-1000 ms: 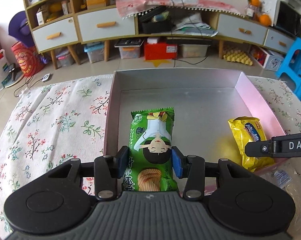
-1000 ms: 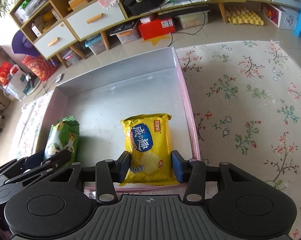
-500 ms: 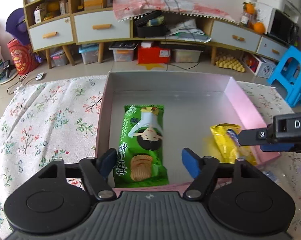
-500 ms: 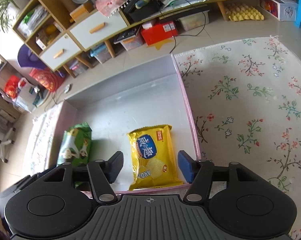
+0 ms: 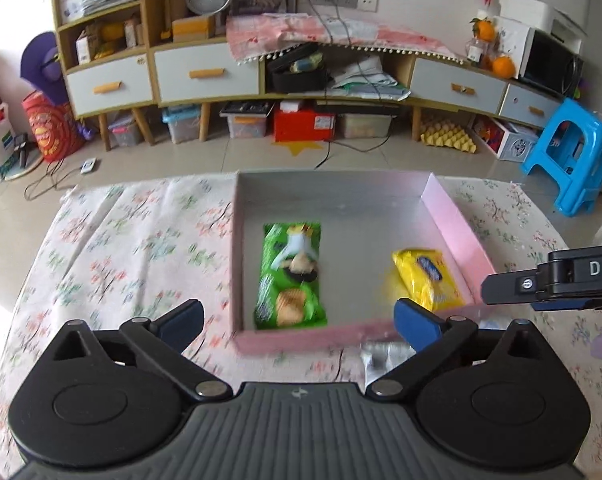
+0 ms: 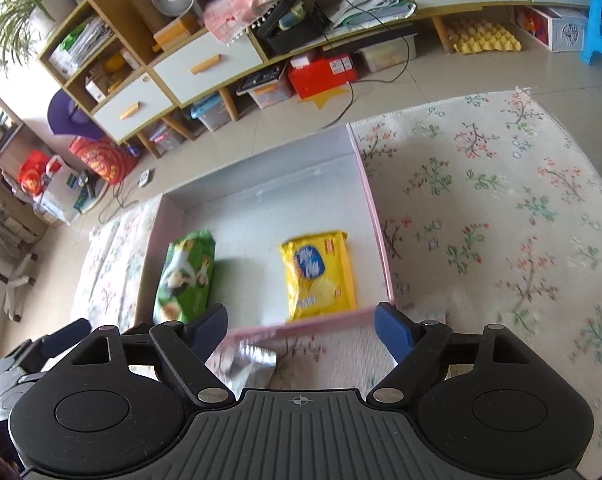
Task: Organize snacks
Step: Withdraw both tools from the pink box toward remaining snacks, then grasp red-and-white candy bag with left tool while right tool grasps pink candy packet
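Both packets lie flat inside the pink box [image 5: 457,224], green packet [image 5: 291,276] left, yellow packet [image 6: 319,274] right, light, puffy and crushable, best pinched across their narrow sides, while the left claw [image 5: 299,318] and right claw [image 6: 301,330] have just spread apart, gripping nothing.

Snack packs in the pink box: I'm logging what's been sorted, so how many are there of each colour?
Green snack pack: 1
Yellow snack pack: 1
Total in the pink box: 2
A silvery wrapper lies on the cloth outside the box, not counted.
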Available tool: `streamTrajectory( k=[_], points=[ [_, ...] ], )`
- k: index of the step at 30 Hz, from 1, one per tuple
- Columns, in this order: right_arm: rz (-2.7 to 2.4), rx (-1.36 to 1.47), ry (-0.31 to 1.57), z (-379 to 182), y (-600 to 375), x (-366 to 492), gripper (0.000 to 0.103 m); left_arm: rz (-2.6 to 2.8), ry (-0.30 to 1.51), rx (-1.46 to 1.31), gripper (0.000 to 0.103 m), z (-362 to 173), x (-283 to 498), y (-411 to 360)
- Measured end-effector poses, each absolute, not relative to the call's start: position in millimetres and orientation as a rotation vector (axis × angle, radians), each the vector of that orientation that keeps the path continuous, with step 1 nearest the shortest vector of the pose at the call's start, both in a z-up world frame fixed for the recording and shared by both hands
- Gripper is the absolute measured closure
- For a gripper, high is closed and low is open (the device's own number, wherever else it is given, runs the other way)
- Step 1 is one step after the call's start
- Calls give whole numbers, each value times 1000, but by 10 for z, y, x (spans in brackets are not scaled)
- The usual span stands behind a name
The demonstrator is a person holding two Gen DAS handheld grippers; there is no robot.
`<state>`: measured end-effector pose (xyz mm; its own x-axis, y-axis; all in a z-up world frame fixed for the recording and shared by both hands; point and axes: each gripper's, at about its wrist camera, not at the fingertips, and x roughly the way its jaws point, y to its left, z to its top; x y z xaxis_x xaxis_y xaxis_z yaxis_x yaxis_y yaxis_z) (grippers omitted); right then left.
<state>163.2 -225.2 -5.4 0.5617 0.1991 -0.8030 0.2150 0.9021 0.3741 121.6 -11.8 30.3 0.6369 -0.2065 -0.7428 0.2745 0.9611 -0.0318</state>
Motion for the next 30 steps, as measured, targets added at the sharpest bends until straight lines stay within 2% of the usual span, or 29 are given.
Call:
streamTrajectory(
  k=[13, 20, 24, 30],
  points=[
    [60, 446, 1022, -63, -1971, 1085, 15, -228, 883, 56, 0, 206, 722, 393],
    [184, 303, 906, -94, -1740, 746, 15, -284, 894, -4, 0, -55, 498, 740],
    [219, 251, 828, -147, -1709, 588, 11, -285, 908, -1, 1, -229, 408, 899],
    [229, 173, 780, -298, -1644, 409, 10, -284, 937, -28, 1, -268, 315, 1103]
  ],
)
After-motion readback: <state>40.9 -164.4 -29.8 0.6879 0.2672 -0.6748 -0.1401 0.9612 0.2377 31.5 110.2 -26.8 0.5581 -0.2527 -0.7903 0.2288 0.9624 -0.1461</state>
